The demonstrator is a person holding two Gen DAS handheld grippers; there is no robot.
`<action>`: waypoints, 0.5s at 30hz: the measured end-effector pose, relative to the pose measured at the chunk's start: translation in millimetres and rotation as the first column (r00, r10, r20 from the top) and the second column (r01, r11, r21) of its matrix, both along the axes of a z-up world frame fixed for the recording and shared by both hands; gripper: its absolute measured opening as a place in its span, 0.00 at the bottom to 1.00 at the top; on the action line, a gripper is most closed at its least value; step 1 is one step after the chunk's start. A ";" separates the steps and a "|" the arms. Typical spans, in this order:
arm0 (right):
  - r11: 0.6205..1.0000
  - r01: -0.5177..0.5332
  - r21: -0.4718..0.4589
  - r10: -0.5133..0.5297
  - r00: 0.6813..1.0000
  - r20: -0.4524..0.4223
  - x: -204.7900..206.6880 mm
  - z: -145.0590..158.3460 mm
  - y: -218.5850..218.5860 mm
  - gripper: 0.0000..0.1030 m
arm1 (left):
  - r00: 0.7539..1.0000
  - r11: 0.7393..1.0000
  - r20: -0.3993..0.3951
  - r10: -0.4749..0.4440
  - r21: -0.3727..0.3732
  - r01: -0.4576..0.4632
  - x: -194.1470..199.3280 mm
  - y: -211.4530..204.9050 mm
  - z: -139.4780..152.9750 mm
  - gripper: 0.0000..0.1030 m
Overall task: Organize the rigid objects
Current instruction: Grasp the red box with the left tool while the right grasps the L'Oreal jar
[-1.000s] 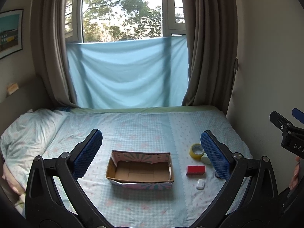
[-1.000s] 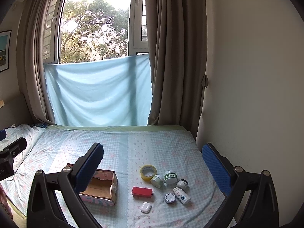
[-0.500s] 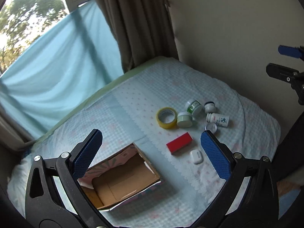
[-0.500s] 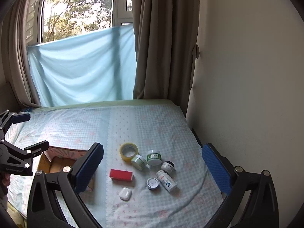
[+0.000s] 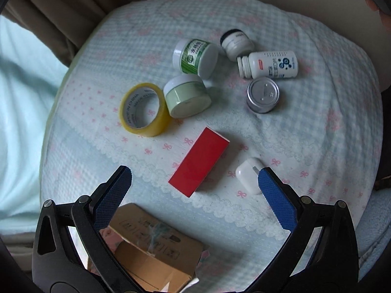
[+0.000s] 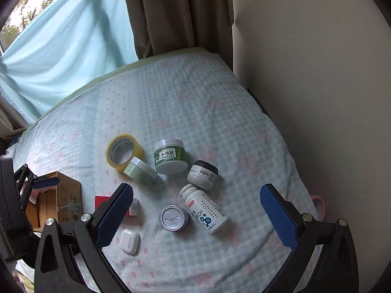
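Several small objects lie on the bed. A red box [image 5: 199, 162] lies just ahead of my open, empty left gripper [image 5: 193, 180], with a white earbud case [image 5: 249, 174] by the right finger. Beyond are a yellow tape roll [image 5: 143, 109], a pale green jar [image 5: 187, 96], a green-label jar [image 5: 195, 57], a black-lid jar [image 5: 235, 42], a white pill bottle [image 5: 267, 64] on its side and a silver tin [image 5: 262, 95]. My right gripper [image 6: 195, 200] is open and empty above the tin [image 6: 174, 217] and bottle [image 6: 206, 210].
An open cardboard box [image 5: 151, 256] sits under the left gripper's left finger; it also shows at the left in the right wrist view [image 6: 53, 199]. A wall [image 6: 317, 73] runs along the bed's right side. Curtains [image 6: 178, 12] hang at the far end.
Both grippers have tilted down and moved closer to the bed. The left one has swung right from the cardboard box to over the red box. Nothing was taken hold of.
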State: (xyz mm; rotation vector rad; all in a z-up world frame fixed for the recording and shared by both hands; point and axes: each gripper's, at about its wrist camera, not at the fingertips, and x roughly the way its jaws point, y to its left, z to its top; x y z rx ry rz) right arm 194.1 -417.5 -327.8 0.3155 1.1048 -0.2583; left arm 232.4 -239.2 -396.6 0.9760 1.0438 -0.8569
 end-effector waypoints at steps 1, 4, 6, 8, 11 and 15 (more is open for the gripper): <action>1.000 0.013 0.023 -0.012 1.000 -0.018 6.8 -13.1 -3.6 1.00 | 1.000 1.000 -0.011 -0.014 0.021 0.015 4.5 -2.7 -11.2 0.99; 0.995 0.056 0.082 -0.050 0.996 -0.074 23.1 -49.5 -13.6 1.00 | 0.997 0.994 -0.040 -0.069 0.085 0.072 14.2 -10.2 -42.8 0.97; 0.989 0.091 0.116 -0.079 0.991 -0.106 31.2 -70.4 -19.3 1.00 | 0.992 0.985 -0.069 -0.102 0.133 0.111 16.9 -14.1 -60.2 0.95; 0.981 0.127 0.144 -0.108 0.985 -0.133 38.4 -88.0 -24.0 1.00 | 0.986 0.977 -0.097 -0.133 0.155 0.147 17.3 -17.6 -72.7 0.92; 0.966 0.189 0.176 -0.159 0.972 -0.175 47.3 -110.4 -32.3 0.96 | 0.980 0.970 -0.123 -0.154 0.170 0.174 19.9 -22.9 -87.7 0.85; 0.943 0.268 0.197 -0.215 0.943 -0.254 56.2 -136.7 -44.5 0.86 | 0.973 0.966 -0.176 -0.146 0.187 0.179 27.7 -29.0 -108.1 0.73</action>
